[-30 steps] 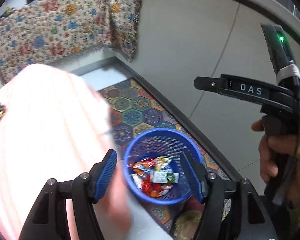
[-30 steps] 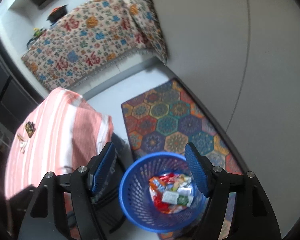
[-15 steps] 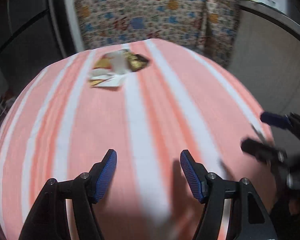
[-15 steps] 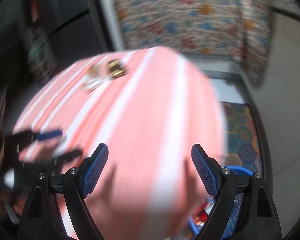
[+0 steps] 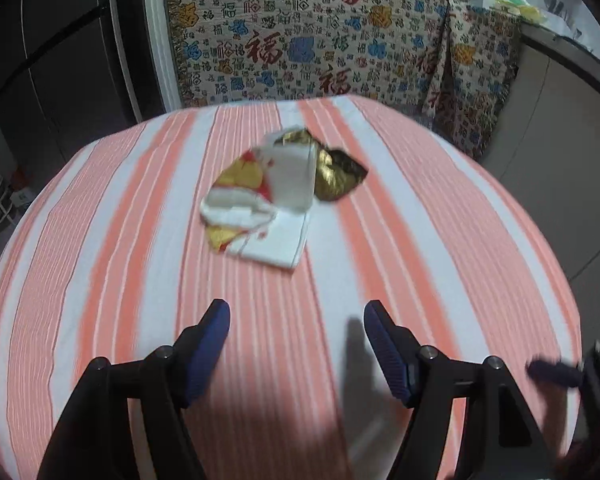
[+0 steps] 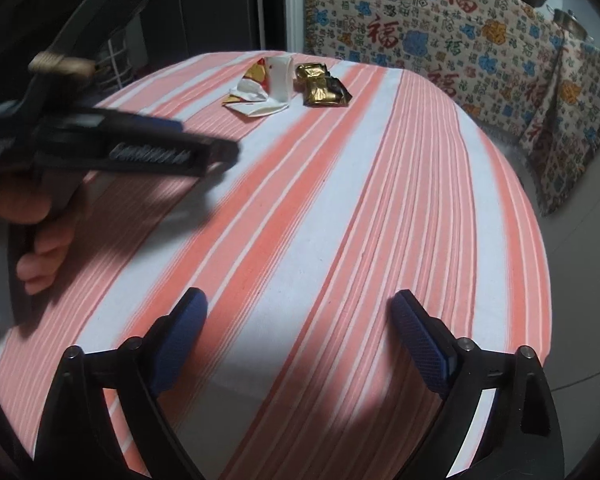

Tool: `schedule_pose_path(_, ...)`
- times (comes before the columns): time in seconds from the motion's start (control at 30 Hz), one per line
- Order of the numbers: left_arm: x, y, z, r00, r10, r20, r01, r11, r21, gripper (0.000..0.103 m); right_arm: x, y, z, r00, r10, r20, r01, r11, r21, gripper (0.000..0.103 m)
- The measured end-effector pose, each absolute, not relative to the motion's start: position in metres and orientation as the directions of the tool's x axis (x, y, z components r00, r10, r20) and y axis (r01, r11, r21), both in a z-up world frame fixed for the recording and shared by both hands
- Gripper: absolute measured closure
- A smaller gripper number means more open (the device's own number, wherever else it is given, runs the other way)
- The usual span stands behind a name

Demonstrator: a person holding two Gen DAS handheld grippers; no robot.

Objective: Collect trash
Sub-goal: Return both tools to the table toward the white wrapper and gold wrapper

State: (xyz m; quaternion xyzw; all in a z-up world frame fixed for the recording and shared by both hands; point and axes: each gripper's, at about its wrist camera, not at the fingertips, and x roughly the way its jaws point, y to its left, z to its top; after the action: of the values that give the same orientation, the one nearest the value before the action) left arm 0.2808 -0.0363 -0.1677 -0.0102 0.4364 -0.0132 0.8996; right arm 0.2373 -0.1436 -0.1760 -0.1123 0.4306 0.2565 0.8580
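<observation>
Gold wrappers ahead of L hand-held gripper

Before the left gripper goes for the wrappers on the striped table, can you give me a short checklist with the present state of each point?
1. Left gripper open and empty: ok.
2. Right gripper open and empty: ok.
3. Crumpled white, red and yellow wrapper in view ahead of the left gripper: ok.
4. Gold and black foil packet beside it, touching or overlapping: ok, both can be reached together.
5. Path over the orange and white striped tablecloth free of other things: ok.
6. Exact number of trash pieces in the pile: cannot tell, picture blurred.
</observation>
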Motion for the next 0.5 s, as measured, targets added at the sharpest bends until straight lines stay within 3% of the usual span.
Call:
schedule_pose_path(0.2, 0.322, -0.017, -0.179, 0.592, 0.063, -0.803, -0.126, 0.992, -0.015, 0.032, 0.238, -0.144, -0.176, 0.491, 0.353, -0.796, -0.542, 0.84, 0.038, 0.006)
schedule_pose_path(0.5, 0.285, 0.066, -0.178, 0.58, 0.12, -0.806, -0.208, 0.978, -0.003, 0.031, 0.239, -0.141, -0.176, 0.487, 0.35, -0.801, -0.546, 0.837, 0.034, 0.003)
